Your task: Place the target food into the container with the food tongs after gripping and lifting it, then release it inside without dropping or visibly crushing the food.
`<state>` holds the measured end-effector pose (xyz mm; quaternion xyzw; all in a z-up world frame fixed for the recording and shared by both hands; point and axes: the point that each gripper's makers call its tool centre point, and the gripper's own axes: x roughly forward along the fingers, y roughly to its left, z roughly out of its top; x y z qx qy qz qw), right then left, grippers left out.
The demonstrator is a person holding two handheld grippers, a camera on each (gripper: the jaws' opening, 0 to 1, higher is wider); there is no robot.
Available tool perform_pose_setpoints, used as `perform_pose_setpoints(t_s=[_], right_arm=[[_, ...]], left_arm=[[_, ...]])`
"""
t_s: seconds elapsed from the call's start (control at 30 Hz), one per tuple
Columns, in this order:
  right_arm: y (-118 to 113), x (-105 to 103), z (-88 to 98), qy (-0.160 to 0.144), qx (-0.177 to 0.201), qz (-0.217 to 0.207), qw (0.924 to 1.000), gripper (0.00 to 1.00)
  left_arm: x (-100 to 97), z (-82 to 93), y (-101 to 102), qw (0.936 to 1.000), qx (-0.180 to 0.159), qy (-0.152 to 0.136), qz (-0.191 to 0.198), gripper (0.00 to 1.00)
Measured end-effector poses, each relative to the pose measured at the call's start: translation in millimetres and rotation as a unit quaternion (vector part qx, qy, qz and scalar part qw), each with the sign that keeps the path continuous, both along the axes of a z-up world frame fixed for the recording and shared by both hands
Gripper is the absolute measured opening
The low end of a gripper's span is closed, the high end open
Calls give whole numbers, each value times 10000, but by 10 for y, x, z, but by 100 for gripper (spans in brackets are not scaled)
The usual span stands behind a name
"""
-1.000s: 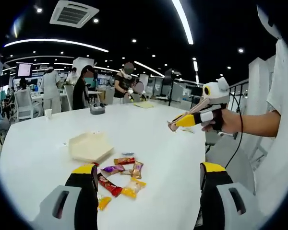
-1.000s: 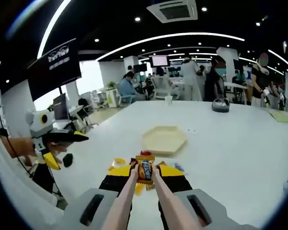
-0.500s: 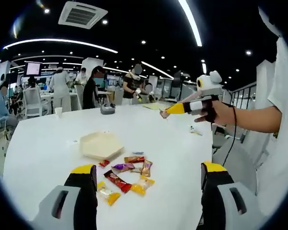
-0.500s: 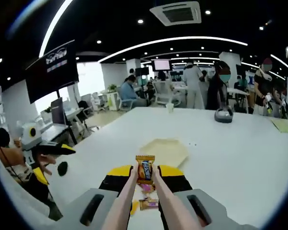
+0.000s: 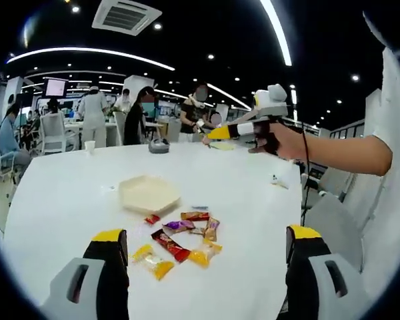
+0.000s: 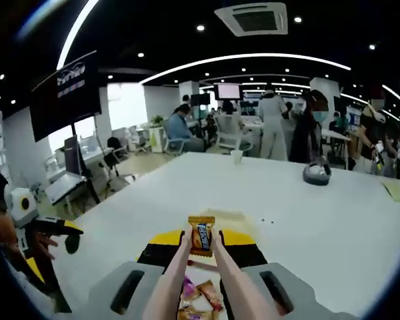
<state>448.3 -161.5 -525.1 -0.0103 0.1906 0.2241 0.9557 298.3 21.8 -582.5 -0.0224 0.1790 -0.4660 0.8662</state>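
We hold the food tongs [image 6: 199,280] in the right gripper [image 6: 201,248], whose jaws are closed on the tong arms, and the tong tips pinch a small wrapped snack bar [image 6: 201,236] upright by its lower half, lifted well above the tabletop [image 6: 320,220]. In the left gripper view the right gripper [image 5: 217,133] is raised high over the far side of the tabletop, held in a hand [image 5: 275,138]. The left gripper [image 5: 207,277] hangs with its jaws wide apart and nothing between them. The container [image 5: 149,194], a shallow pale hexagonal tray, sits on the tabletop just beyond the loose pile of wrapped snacks [image 5: 182,237]; in the right gripper view it lies largely behind the snack bar. We judge the bar to be very light, with a slick, crinkly foil wrapper that could slide out of the tongs if the pinch eases, and a filling that could dent under a hard squeeze. The hold across the flat faces looks sound to us; a moderate, steady squeeze should carry it. What remains, as we read it, is to lower the bar over the tray and ease the tongs apart close to its floor.
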Motion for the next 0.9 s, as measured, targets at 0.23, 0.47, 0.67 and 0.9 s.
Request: perform_pose_setpoints(t_s=[0.23, 0.47, 0.67, 0.9], right_arm=[[170, 377, -175, 148, -38, 257, 9996, 19], [307, 689, -325, 252, -134, 475, 9985, 19], [433, 957, -623, 452, -378, 594, 9965, 19], [520, 1100, -1253, 1020, -521, 763, 9905, 19]], left_arm=[[60, -41, 92, 9997, 152, 13, 179, 99], [116, -91, 244, 9984, 315, 49, 466, 99], [118, -135, 416, 9954, 494, 49, 818, 99], [23, -239, 605, 9925, 647, 231, 1009, 99]])
